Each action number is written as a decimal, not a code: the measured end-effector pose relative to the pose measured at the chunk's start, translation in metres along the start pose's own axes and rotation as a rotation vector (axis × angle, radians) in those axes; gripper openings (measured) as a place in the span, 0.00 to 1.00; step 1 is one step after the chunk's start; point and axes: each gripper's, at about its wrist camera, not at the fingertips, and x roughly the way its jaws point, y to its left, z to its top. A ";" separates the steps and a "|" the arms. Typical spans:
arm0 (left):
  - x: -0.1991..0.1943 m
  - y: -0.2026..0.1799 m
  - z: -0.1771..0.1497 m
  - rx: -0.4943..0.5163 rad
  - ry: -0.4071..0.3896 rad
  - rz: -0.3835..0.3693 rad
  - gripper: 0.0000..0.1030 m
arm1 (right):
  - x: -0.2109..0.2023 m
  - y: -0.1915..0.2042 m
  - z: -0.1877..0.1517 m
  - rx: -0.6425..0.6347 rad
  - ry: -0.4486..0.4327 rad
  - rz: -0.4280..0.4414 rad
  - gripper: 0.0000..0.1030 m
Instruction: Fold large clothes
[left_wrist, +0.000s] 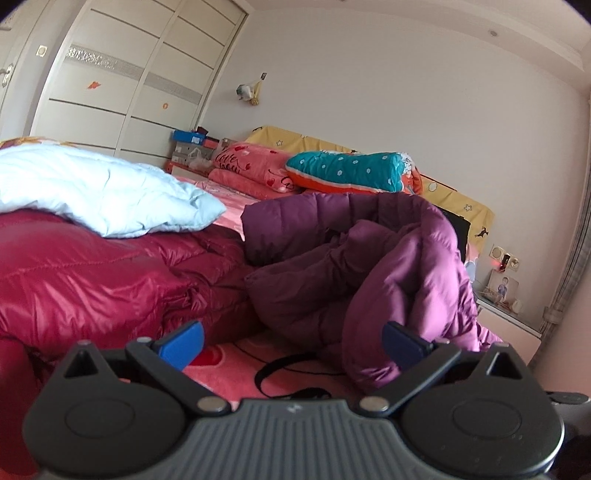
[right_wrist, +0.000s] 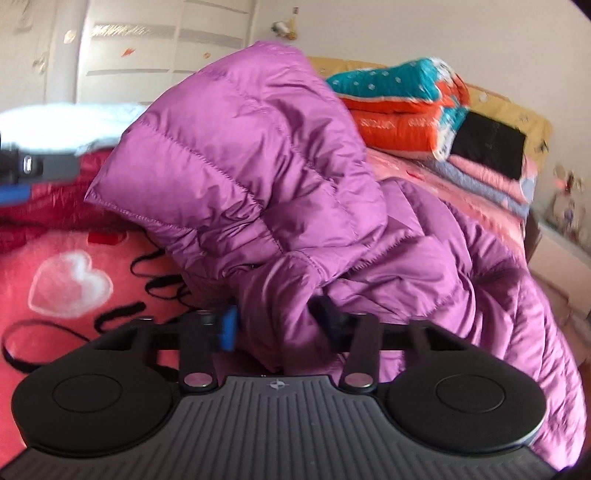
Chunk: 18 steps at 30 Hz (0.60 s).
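A purple down jacket (left_wrist: 369, 258) lies crumpled on the pink heart-patterned bedspread (right_wrist: 66, 288). In the right wrist view its hood (right_wrist: 240, 147) stands up in front of me. My right gripper (right_wrist: 279, 325) is shut on a fold of the purple jacket, and the fabric fills the gap between the blue pads (right_wrist: 229, 328). My left gripper (left_wrist: 291, 347) is open just above the bedspread, left of the jacket's near edge, with nothing between its pads. It also shows at the left edge of the right wrist view as the left gripper (right_wrist: 18, 181).
A crimson down jacket (left_wrist: 92, 277) lies on the left with a light blue quilted garment (left_wrist: 92, 184) on top. A black strap (left_wrist: 280, 369) curls on the bedspread. Folded quilts (left_wrist: 347, 171) are stacked at the headboard. A wardrobe (left_wrist: 129, 92) stands behind, and a bedside table (left_wrist: 509, 314) to the right.
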 end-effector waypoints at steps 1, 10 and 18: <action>0.001 0.000 0.000 0.001 0.004 0.001 0.99 | -0.003 -0.002 0.001 0.026 -0.002 0.006 0.40; 0.001 0.000 -0.002 0.022 0.019 -0.008 0.99 | -0.063 -0.032 0.009 0.273 -0.061 0.124 0.29; -0.005 -0.008 -0.006 0.042 0.048 -0.120 0.99 | -0.127 -0.069 -0.005 0.513 -0.086 0.244 0.29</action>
